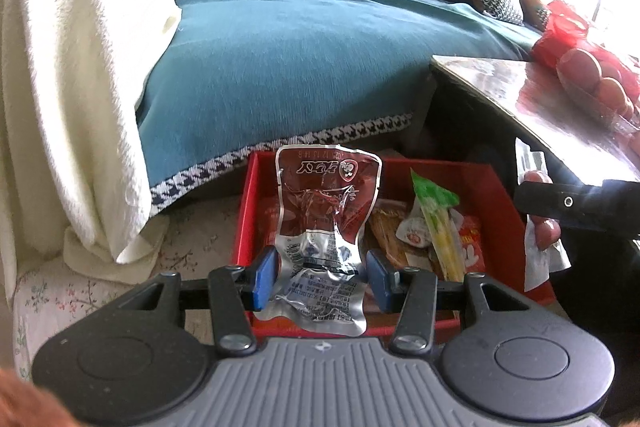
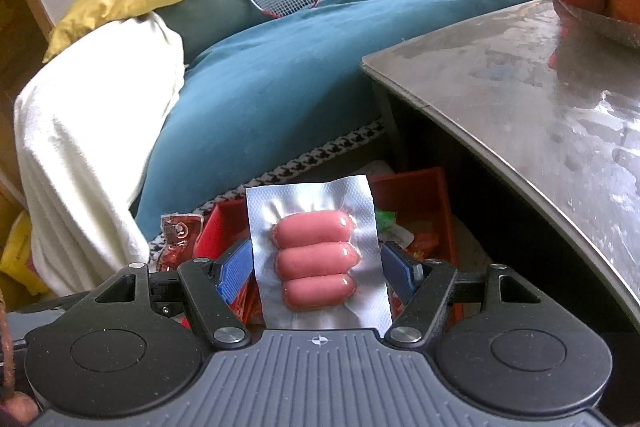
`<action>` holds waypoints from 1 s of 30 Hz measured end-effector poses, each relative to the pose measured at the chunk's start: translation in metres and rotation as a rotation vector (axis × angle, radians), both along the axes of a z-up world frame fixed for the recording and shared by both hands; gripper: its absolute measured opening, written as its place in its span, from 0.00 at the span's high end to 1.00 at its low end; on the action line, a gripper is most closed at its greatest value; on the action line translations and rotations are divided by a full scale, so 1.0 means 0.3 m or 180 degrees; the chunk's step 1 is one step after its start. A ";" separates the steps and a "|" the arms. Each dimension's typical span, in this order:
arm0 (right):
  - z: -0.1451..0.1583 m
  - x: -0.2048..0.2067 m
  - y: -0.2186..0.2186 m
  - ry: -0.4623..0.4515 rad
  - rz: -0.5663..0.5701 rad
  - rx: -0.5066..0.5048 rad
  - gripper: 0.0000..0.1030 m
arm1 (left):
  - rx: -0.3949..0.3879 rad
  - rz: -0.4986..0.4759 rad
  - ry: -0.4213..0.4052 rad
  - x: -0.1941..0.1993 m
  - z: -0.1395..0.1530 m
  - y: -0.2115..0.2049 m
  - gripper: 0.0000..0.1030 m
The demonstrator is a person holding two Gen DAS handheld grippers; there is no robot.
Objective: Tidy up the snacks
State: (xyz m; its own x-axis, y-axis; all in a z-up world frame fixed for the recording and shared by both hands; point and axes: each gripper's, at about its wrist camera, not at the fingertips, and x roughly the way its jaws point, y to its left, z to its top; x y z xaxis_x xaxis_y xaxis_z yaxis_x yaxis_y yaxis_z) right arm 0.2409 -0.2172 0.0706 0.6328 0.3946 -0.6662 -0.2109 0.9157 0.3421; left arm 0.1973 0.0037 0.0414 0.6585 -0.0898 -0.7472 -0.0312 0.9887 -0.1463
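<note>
Both grippers sit nearest the lens, each carrying a packet above the red box (image 1: 502, 195) on the floor: left gripper (image 1: 320, 273) with its blue pads set narrow against a crumpled dark-red foil pouch (image 1: 326, 223), right gripper (image 2: 318, 267) likewise narrow around a vacuum pack of three sausages (image 2: 316, 255). Box already holds several snacks, at 3 o'clock of the pouch: a green-topped stick pack (image 1: 434, 215) and a small white round sweet (image 1: 414, 233). Judgement: partway through; both packets in hand remain to be placed.
</note>
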 end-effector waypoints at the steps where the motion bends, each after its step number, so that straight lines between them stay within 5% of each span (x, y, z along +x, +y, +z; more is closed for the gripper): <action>1: -0.002 0.007 -0.001 0.0006 -0.0009 -0.0008 0.26 | 0.0003 0.0006 0.0003 0.010 -0.001 0.000 0.60; 30: -0.094 0.164 0.003 0.0182 -0.0160 -0.0194 0.26 | 0.0092 0.0075 0.0102 0.165 -0.078 -0.013 0.60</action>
